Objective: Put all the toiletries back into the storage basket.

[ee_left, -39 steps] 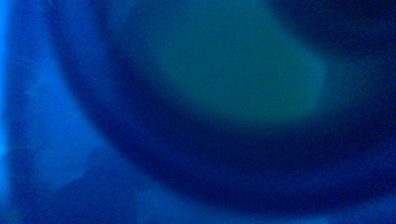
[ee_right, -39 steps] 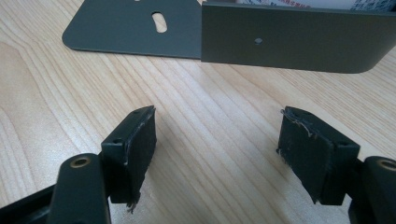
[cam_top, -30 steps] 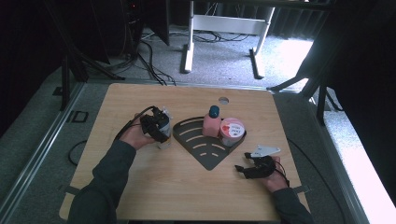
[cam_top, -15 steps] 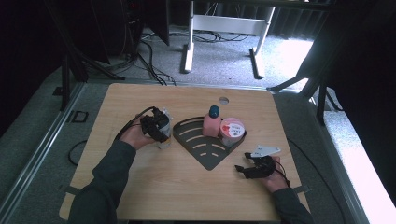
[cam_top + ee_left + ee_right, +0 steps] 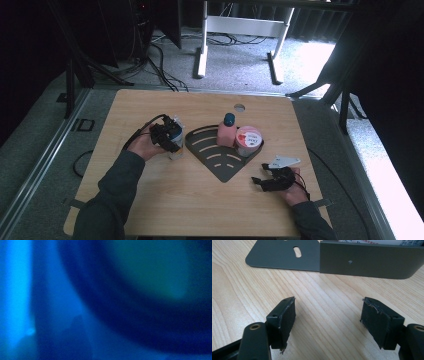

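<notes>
My left gripper (image 5: 170, 138) is at a pale bottle with a blue top (image 5: 177, 145), which stands on the table just left of a dark grey corner rack (image 5: 220, 162). Its jaws have just been closing with the bottle between them, and they now grip it. The left gripper view is a blue blur of something very close. My right gripper (image 5: 260, 175) (image 5: 328, 322) rests low over the wood by the rack's front right edge, open, with nothing between its black pads (image 5: 285, 315). The rack's wall (image 5: 367, 262) is straight ahead of it.
In the rack stand a pink bottle with a blue cap (image 5: 226, 134) and a round tub with a pink label (image 5: 248, 140). The wooden table (image 5: 150, 210) has a small hole (image 5: 239, 107) near its far edge. Cables and a white frame lie on the floor beyond.
</notes>
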The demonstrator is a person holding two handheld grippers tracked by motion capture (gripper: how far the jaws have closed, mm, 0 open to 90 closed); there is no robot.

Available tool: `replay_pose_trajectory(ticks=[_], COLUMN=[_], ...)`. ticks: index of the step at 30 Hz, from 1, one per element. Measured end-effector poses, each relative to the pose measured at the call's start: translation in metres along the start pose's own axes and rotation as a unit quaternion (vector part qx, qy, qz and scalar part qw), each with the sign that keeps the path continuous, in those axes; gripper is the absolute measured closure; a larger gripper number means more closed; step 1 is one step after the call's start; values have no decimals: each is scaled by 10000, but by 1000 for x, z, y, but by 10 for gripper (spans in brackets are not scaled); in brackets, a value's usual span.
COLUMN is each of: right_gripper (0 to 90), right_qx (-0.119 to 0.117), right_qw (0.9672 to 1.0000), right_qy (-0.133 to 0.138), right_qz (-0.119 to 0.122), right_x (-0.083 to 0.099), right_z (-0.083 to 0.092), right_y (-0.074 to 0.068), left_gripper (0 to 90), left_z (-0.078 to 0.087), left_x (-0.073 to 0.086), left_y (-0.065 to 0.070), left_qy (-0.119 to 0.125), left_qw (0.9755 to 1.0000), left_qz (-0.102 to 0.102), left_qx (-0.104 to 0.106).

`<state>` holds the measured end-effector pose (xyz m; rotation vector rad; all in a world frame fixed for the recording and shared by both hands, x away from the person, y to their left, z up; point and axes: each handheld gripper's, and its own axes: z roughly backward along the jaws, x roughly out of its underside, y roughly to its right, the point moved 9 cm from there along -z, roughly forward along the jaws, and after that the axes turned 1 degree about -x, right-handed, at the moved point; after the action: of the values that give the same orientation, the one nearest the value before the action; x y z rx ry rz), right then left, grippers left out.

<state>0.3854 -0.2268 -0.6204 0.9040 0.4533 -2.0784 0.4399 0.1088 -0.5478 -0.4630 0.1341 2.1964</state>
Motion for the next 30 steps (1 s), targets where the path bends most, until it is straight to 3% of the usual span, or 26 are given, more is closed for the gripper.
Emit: replay_pose_trajectory(ticks=[10,30], right_gripper=[275,275], right_qx=[0,0], right_qw=[10000,10000], right_qy=[-1,0], right_qz=[-2,-3], right_x=[0,0], right_z=[0,0], right_y=[0,0], left_gripper=[559,558], left_z=[1,7], left_x=[1,1], left_y=[2,6], left_qy=[-35,-42], left_qw=[9999,10000], left_qz=[-89,-74], left_qx=[-68,-39])
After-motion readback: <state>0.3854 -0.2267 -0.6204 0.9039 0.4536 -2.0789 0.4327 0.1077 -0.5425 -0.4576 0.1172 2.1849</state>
